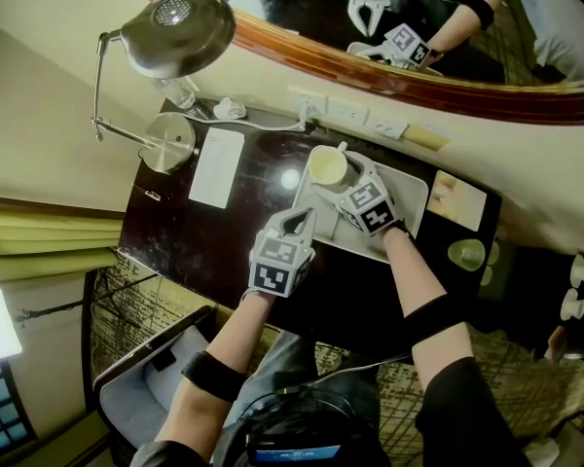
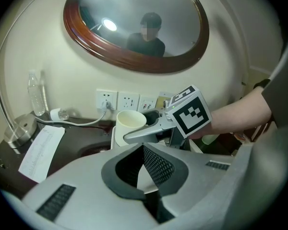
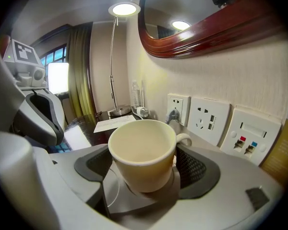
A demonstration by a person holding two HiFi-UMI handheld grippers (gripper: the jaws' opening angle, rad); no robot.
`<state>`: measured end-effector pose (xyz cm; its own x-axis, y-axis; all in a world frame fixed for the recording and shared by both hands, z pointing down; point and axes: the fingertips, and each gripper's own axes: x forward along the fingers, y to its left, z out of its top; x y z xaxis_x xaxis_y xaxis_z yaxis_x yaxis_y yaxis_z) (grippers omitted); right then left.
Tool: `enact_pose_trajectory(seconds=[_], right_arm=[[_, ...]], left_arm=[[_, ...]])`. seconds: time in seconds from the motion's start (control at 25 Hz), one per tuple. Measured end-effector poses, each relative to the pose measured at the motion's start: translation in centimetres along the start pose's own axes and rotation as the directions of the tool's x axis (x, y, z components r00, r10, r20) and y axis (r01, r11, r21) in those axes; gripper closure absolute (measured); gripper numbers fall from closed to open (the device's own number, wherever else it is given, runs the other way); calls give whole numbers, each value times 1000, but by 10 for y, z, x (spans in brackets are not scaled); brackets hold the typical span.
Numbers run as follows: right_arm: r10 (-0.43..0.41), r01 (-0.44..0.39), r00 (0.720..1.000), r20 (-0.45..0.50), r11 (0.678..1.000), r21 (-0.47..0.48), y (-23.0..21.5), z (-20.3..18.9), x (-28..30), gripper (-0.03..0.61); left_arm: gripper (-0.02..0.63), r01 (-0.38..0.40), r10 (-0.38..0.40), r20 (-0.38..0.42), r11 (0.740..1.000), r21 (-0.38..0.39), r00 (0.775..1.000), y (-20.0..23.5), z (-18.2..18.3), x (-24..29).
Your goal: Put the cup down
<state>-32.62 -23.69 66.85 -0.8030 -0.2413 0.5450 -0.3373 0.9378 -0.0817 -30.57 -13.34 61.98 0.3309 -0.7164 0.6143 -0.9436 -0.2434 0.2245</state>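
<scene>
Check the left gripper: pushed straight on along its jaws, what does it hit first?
Likely the near finger of the right gripper, lying across its line just ahead, the cup behind it. Depth is unclear; angled down, the left gripper may touch the tray first.

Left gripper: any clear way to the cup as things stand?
Probably not. The cup stands on the tray between the right gripper's open jaws, which flank both sides, and that gripper lies across the left gripper's line to it. The left gripper is also shut.

left gripper (image 1: 299, 221): fingers (image 2: 156, 164) together | right gripper (image 1: 347, 175): fingers apart, apparently pressing nothing
</scene>
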Motion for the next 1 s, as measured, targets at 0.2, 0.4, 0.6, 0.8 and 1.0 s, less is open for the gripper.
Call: enact_pose_trajectory(seconds=[0.2, 0.4, 0.6, 0.8, 1.0], right_arm=[[6, -7, 1000, 15, 1000, 30, -1, 5, -8, 112], [-10, 10, 1000, 26, 1000, 9, -3, 5, -28, 112], [5, -5, 1000, 15, 1000, -3, 16, 11, -79, 169], [-42, 43, 998, 43, 998, -36, 23, 31, -142, 336], [-136, 136, 990, 40, 991, -11, 31, 23, -211, 483]], left_arm=[[614, -7, 7, -6, 1000, 2, 1000, -3, 0, -2], [614, -23, 23, 0, 1000, -18, 1000, -7, 4, -9], [614, -36, 36, 17, 999, -41, 999, -30, 9, -24], [614, -37, 38, 39, 999, -23, 999, -65, 21, -35], [614, -37, 37, 48, 999, 5, 998, -111, 27, -54]])
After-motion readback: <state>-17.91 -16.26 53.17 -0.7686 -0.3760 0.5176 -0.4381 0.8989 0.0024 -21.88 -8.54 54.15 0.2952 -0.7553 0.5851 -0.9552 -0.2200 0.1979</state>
